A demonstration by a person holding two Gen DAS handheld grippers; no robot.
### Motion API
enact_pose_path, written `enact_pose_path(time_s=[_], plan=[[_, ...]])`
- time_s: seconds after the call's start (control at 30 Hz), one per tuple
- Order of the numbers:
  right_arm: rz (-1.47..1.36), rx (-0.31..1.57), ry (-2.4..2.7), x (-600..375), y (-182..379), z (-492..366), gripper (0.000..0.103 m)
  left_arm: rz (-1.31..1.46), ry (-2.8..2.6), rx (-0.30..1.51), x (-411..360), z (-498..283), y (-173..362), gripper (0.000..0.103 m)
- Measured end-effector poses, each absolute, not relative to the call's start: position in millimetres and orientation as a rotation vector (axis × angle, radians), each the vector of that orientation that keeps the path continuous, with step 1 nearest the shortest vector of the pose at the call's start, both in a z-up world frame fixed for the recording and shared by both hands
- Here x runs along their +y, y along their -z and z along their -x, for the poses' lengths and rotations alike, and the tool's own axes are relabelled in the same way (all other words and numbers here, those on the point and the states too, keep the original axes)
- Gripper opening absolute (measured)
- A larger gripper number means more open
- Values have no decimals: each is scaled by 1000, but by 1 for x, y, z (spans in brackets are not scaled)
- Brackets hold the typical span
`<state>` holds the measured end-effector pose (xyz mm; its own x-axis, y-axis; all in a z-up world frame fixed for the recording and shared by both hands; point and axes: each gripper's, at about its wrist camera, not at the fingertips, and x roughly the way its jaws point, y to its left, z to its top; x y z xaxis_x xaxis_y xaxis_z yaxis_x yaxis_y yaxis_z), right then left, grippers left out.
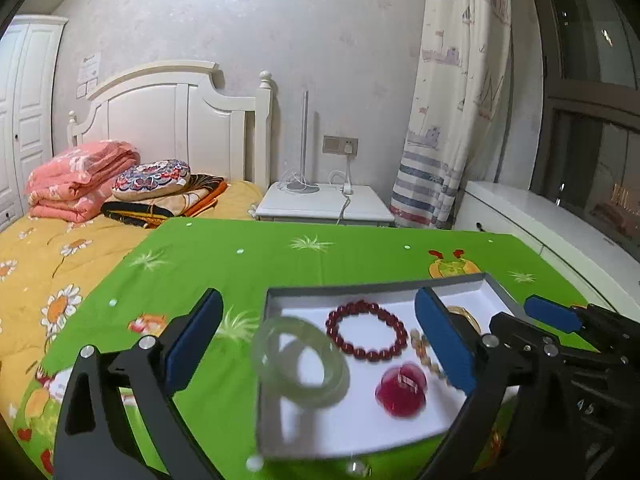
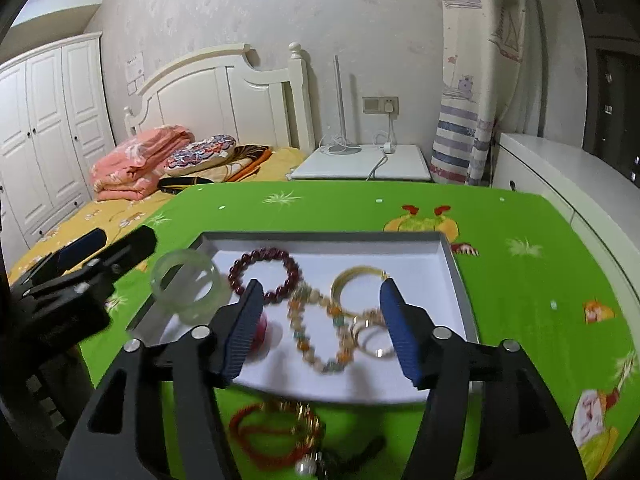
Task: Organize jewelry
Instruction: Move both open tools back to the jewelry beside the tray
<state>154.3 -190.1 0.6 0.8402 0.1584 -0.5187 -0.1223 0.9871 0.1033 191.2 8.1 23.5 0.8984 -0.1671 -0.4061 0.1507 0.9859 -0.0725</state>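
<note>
A white tray with a grey rim (image 1: 276, 292) lies on the green cloth. In it are a dark red bead bracelet (image 1: 366, 330), a red flower-shaped piece (image 1: 402, 394), a pale bead strand (image 2: 320, 328), a gold bangle (image 2: 356, 280) and small rings (image 2: 376, 340). A pale green jade bangle (image 1: 300, 360), blurred, is over the tray's left rim, between the fingers of my open left gripper (image 1: 318, 294) and touching neither. My right gripper (image 2: 322, 284) stands open above the tray's near side, holding nothing.
Red cord bracelets with gold beads (image 2: 272, 436) lie on the green cloth (image 2: 520, 280) in front of the tray. A bed with folded bedding (image 1: 80, 180) is to the left. A white nightstand (image 1: 324, 200) stands behind the table.
</note>
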Motion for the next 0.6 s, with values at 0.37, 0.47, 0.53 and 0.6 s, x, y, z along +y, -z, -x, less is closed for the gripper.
enact_pose_path(time_s=[0.37,0.47,0.53,0.6], plan=[[-53,633,-123,-204,25,-100,65,80,170,520,18,-130,7,98],[-27,659,-106,-210,33,-91,65,70,179,523,13,-118,8,98],[-35,660,-119,-214,36,-84,65,51,183,506,8,-109,7,98],[-20,647,-116,-214,34,-78,65,29,196,513,0,-105,10,98]])
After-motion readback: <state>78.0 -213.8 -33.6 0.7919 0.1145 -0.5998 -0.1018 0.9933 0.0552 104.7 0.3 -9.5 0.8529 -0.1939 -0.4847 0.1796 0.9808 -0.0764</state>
